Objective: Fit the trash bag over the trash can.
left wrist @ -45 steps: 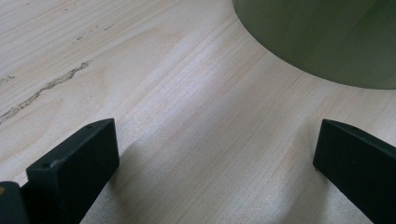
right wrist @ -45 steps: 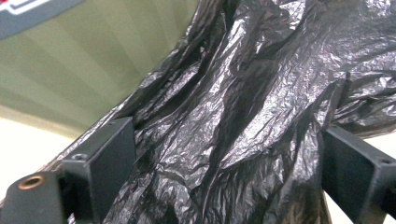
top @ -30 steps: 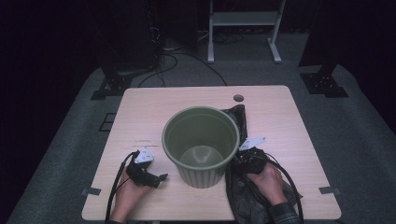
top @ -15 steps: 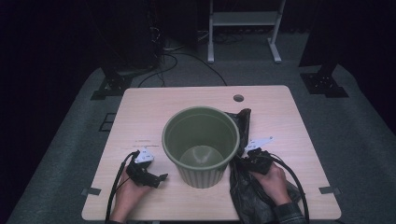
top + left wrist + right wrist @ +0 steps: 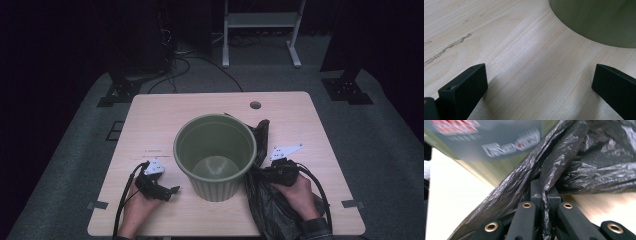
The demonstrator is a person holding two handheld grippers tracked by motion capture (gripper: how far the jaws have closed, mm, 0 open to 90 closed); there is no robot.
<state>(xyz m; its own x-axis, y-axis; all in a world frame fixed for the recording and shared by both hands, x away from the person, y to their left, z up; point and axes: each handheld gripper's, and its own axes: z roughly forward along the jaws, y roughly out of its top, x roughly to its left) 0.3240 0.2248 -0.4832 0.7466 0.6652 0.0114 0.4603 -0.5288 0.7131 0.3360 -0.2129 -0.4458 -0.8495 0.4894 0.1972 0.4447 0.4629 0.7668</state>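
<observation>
Two tongs are at the near edge of the worktop (image 5: 150, 130), one in each hand. The right tongs (image 5: 543, 195) have just been closing, and now they are pressed tight on a fold of the black plastic bag (image 5: 584, 170); in the high view the right tongs (image 5: 267, 175) sit just beside the green bin (image 5: 215, 150), on its right. The bag (image 5: 270, 210) lies crumpled on the worktop under the right hand (image 5: 297, 192) and goes up along the bin's right side. The left tongs (image 5: 539, 82) are wide open with nothing between them, low over the bare wood, near the bin's wall (image 5: 599, 22). In the high view the left tongs (image 5: 167, 192) are to the left of the bin, apart from it. Farther away, the worktop has a small round hole (image 5: 255, 105) near its far edge.
</observation>
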